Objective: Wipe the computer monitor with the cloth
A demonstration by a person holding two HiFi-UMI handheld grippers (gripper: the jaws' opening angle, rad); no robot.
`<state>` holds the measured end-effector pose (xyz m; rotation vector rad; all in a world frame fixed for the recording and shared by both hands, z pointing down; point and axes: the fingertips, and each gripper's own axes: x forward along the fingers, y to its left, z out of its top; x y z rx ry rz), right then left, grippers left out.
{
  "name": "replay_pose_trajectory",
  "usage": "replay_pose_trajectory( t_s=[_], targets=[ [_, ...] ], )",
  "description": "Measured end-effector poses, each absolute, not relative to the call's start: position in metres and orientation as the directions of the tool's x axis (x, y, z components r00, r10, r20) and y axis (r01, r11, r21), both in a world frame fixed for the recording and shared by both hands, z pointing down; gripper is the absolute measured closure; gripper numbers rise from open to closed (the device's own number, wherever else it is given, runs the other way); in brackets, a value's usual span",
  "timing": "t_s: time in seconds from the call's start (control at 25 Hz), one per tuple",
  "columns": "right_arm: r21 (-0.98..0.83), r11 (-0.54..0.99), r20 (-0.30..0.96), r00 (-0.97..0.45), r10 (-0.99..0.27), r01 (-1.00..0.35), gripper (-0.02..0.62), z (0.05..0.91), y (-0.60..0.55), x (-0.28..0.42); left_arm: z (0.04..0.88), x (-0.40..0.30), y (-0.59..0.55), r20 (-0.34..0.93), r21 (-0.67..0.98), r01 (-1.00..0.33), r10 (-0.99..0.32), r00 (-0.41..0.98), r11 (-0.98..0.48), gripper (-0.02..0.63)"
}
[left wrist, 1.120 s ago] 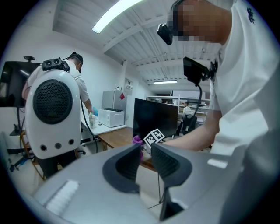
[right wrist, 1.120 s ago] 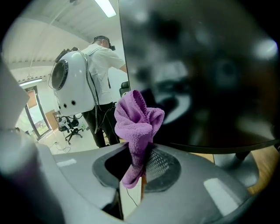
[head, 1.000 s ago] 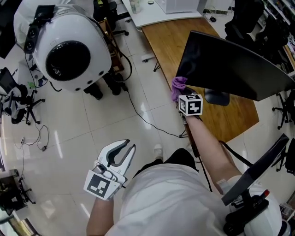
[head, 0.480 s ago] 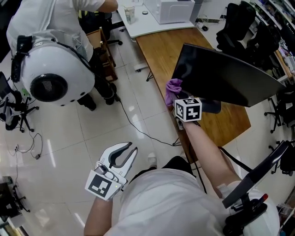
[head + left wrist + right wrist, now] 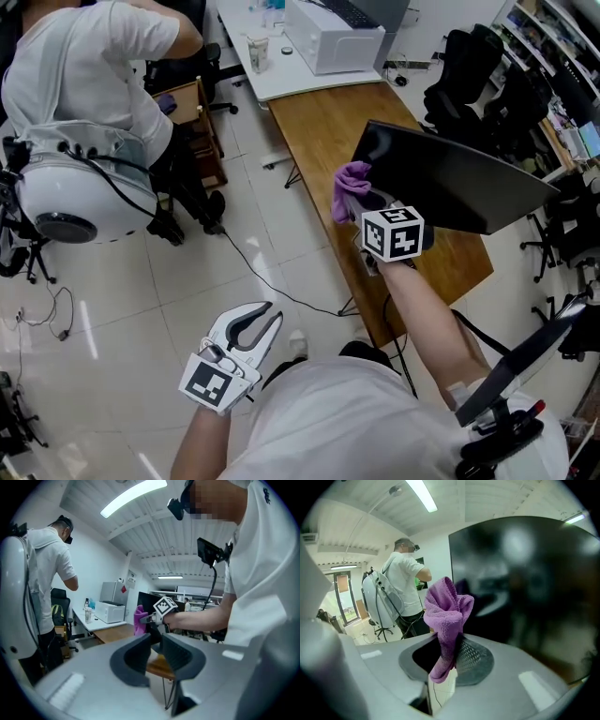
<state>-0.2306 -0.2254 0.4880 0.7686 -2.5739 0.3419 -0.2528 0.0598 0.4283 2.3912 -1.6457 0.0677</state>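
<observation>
We are clamping the cloth (image 5: pixel 446 606) in our right tool (image 5: pixel 451 652), with the monitor (image 5: pixel 525 588) just ahead in the right gripper view. The head view is showing our left tool (image 5: pixel 251 325) slightly open, empty, well behind.

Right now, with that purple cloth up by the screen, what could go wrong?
The cloth is pinched only near its lower end in the right gripper, so rubbing might tug it free. If it folds aside, the hard fingers could scrape the monitor. The cloth sits at the monitor's side edge; a firm push there might turn it.
</observation>
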Motion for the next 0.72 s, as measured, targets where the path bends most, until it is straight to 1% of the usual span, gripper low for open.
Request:
replay_pose_trajectory(
  t_s=[0.32,0.52,0.72],
  targets=[
    [-0.081,0.837,0.400,-0.787,-0.469,-0.540,0.528,0.420,-0.232,-0.241,0.433,-0.255,0.048,0.138,0.179,-0.912,-0.908,0.396,-0.370,0.509],
    [-0.054,0.845,0.375,-0.795,-0.477,-0.533,0.528,0.397,-0.238,-0.246,0.435,-0.252,0.044,0.112,0.181,-0.904,-0.905,0.410,-0.388,0.509],
    [-0.053,0.854,0.344,-0.812,-0.471,-0.518,0.528,0.376,-0.239,-0.255,0.442,-0.250,0.045,0.116,0.194,-0.896,-0.898,0.425,-0.399,0.509]
  ],
)
